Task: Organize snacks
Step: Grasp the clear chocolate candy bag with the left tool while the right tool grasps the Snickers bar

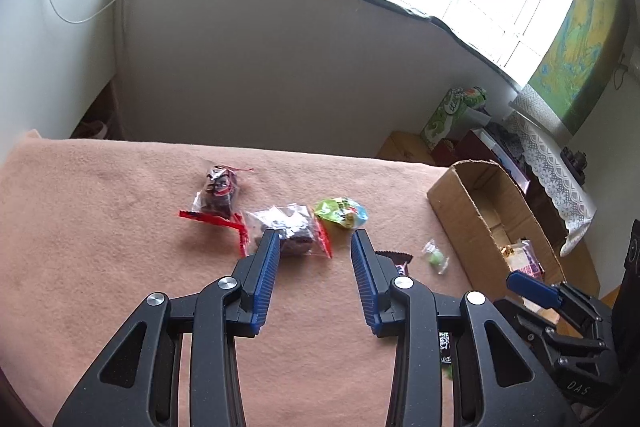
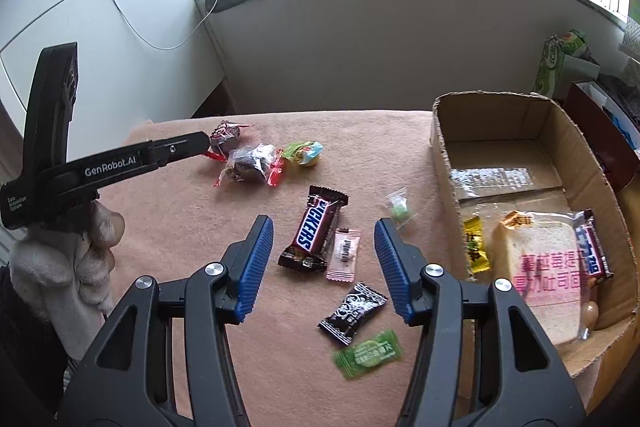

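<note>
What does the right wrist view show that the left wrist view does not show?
Only the right wrist view: pink candy, green candy, bread bag lying in the cardboard box.
Only the left wrist view: yellow-green wall picture.
Both: brownie packet, jelly cup, both open tools: left tool, right tool.

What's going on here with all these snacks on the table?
A person is sorting snacks into a cardboard box. Both hand-held grippers are open and empty: the left hand-held gripper hovers near a clear-wrapped brownie, the right hand-held gripper over a Snickers bar. A bread pack already lies in the box.
</note>
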Demonstrator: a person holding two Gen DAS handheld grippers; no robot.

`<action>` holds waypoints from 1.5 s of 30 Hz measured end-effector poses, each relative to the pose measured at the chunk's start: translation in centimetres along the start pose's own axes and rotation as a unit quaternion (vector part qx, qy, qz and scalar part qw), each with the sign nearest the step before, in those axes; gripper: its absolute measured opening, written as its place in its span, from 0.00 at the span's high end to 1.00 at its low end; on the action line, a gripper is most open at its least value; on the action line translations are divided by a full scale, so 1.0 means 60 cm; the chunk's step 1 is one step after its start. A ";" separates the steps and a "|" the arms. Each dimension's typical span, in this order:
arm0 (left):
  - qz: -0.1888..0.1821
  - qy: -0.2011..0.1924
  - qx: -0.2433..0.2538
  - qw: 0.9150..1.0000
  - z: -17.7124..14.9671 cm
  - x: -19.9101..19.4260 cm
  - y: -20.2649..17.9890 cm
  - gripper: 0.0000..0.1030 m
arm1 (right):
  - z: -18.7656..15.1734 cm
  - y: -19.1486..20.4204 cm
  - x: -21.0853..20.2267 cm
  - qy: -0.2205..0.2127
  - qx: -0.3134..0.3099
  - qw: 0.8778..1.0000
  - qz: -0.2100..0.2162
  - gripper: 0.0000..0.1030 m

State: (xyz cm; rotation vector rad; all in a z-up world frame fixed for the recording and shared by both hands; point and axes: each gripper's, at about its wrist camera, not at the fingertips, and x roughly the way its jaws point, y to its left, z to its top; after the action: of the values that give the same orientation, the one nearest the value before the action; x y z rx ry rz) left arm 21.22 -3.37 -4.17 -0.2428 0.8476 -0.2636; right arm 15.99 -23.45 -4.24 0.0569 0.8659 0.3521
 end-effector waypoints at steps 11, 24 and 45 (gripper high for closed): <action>-0.013 0.052 0.011 0.999 0.048 0.093 0.022 0.66 | 0.008 0.006 0.098 0.049 0.012 0.999 0.020 0.46; -0.022 0.097 0.016 0.995 0.027 0.138 0.039 0.58 | 0.009 -0.005 0.159 0.075 0.023 0.996 0.037 0.46; 0.032 0.078 0.147 0.985 -0.028 0.109 0.000 0.42 | 0.003 0.035 0.194 0.090 -0.045 0.995 -0.013 0.62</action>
State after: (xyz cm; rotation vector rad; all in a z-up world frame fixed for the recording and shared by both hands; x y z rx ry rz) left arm 24.10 -5.67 -9.82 0.0829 0.9564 -0.3464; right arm 22.44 -17.64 -12.26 -0.0697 1.0267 0.3753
